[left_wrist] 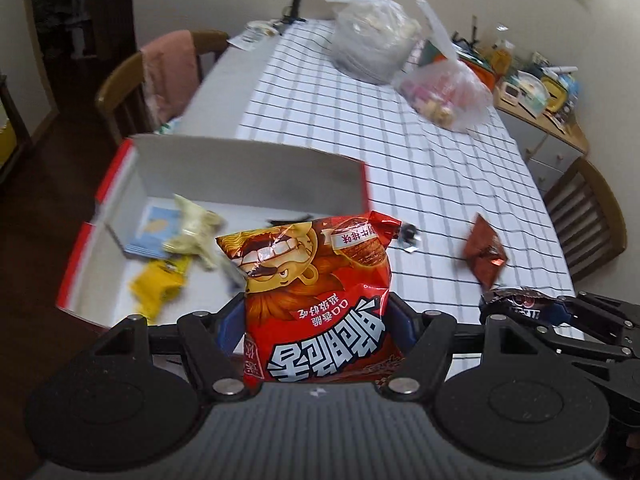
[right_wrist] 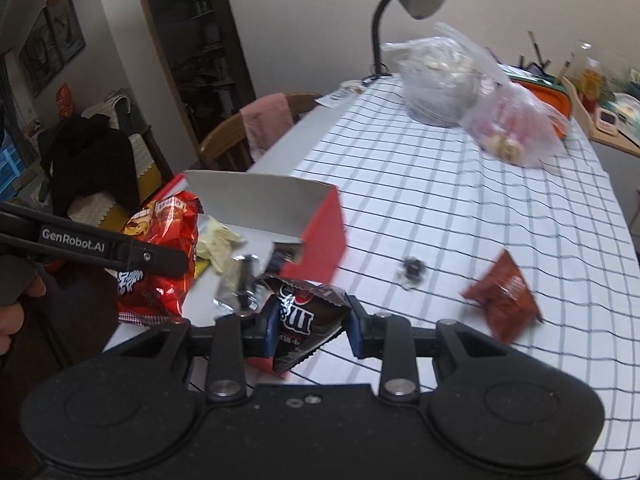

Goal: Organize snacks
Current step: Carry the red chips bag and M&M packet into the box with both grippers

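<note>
Left gripper (left_wrist: 316, 328): fingers clamped on a red snack bag (left_wrist: 316, 280), held above the near edge of the red box (left_wrist: 248, 168). Right gripper (right_wrist: 310, 326): fingers closed on a dark candy packet (right_wrist: 302, 316), beside the box. Small brown packet (right_wrist: 504, 300) lies on the counter (right_wrist: 440, 200).

left gripper (left_wrist: 316, 320): matte black linkage arms, blue finger pads, silver pivot screws, round black discs | right gripper (right_wrist: 310, 322): same build | white "GenRobot.AI" lettering on black side arm | bare skin of hand (right_wrist: 12, 312)
</note>
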### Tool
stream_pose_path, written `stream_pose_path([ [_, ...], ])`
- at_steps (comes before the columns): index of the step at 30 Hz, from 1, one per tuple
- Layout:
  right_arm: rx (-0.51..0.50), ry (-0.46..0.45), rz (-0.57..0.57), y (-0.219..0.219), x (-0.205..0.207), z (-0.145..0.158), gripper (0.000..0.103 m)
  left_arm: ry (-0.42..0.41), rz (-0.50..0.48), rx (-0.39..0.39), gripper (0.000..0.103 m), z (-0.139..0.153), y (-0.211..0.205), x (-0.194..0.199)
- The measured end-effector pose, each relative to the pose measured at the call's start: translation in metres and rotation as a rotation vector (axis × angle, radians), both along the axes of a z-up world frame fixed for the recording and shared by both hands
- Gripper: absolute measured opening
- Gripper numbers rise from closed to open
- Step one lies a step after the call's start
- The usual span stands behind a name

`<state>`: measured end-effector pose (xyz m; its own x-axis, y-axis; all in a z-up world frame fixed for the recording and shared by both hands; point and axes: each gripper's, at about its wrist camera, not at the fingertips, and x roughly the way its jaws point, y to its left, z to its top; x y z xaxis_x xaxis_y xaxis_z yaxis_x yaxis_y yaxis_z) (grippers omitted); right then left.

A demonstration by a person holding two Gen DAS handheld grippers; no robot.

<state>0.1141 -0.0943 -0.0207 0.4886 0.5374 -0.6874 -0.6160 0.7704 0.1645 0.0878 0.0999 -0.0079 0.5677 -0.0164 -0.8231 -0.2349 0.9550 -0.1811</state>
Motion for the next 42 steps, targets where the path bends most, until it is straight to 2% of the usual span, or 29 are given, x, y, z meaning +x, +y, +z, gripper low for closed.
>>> stream_pose_path([
  [9, -0.045, -0.002, 0.018, 0.068, 0.007, -0.014, 0.031, 0.003, 0.037, 0.077, 0.071, 0.001, 0.068, 0.011],
  [17, -0.109, 0.024, 0.010, 0.118, 0.026, -0.038, 0.031, 0.066, 0.014, 0.149, 0.071, -0.018, 0.107, 0.038],
  [28, -0.207, 0.055, 0.008, 0.160, 0.051, -0.072, 0.031, 0.183, -0.027, 0.199, 0.071, -0.059, 0.122, 0.074],
  [42, -0.261, 0.082, 0.022, 0.174, 0.056, -0.092, 0.033, 0.269, -0.094, 0.221, 0.071, -0.093, 0.115, 0.090],
])
